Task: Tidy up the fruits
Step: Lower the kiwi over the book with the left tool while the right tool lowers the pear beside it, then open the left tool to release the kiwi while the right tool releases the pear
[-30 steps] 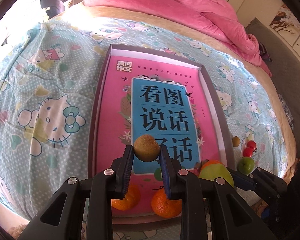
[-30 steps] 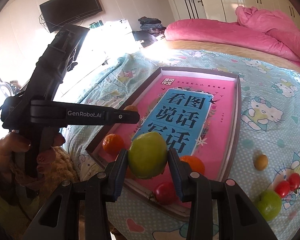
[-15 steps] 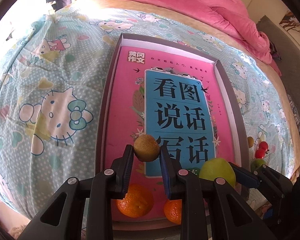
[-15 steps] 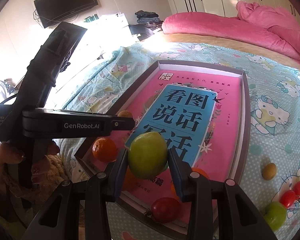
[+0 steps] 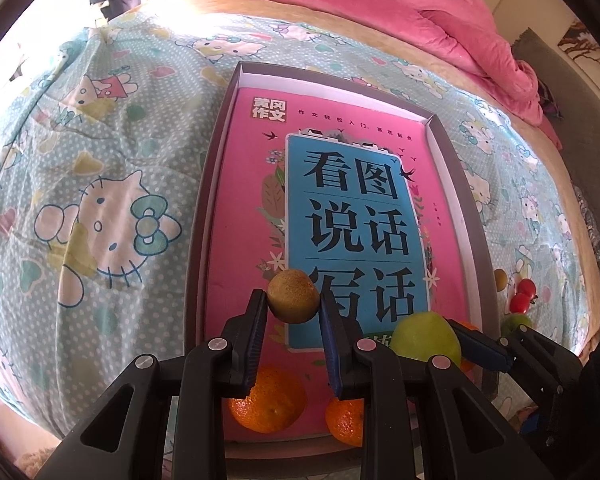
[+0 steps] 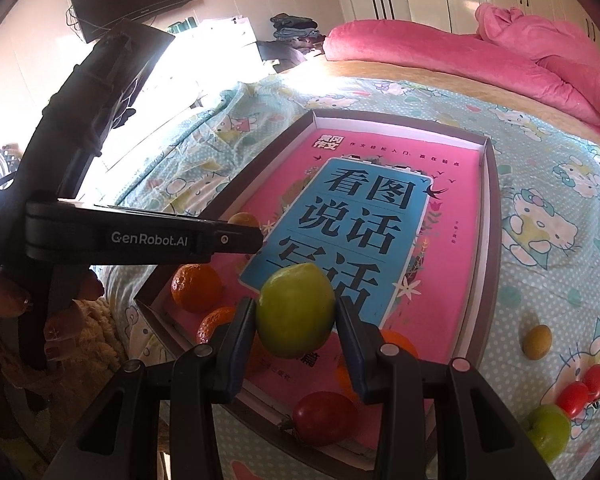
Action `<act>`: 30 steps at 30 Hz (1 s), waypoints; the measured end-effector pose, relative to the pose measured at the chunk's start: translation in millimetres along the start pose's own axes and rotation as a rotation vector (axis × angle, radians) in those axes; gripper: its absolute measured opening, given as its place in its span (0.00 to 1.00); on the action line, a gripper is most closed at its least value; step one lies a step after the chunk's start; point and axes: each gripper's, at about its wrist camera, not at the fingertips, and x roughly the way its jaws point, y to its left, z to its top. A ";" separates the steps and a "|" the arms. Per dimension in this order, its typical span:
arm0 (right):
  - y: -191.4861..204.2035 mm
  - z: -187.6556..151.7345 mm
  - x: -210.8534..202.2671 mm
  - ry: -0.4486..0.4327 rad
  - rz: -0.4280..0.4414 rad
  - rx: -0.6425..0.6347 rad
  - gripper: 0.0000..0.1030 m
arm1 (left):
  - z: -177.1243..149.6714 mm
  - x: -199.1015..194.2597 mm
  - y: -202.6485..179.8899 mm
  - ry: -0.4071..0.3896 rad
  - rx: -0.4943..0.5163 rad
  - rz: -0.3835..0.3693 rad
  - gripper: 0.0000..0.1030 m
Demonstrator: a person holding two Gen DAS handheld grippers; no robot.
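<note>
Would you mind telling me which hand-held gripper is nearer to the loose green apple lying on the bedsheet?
Right. The right hand-held gripper, holding a green fruit, is beside the green apple; the left hand-held gripper, holding a kiwi, sits further over the tray.

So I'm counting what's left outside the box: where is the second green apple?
In the right wrist view, the green apple lies on the bedsheet at lower right, outside the box, beside two cherry tomatoes.

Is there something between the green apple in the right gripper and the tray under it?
Nothing visible blocks it. The right gripper holds the green apple over the tray; oranges and a tomato lie nearby.
</note>
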 end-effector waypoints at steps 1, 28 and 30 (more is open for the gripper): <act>0.8 -0.4 -0.3 0.001 -0.004 -0.005 0.40 | -0.1 -0.1 0.3 0.000 -0.001 0.000 0.26; -4.8 -11.2 -28.8 -0.058 -0.002 0.033 0.40 | -2.3 2.7 -1.0 0.018 -0.005 -0.001 0.26; -5.2 -13.2 -32.7 -0.066 0.003 0.035 0.40 | -2.6 2.9 -1.2 0.021 -0.006 -0.002 0.26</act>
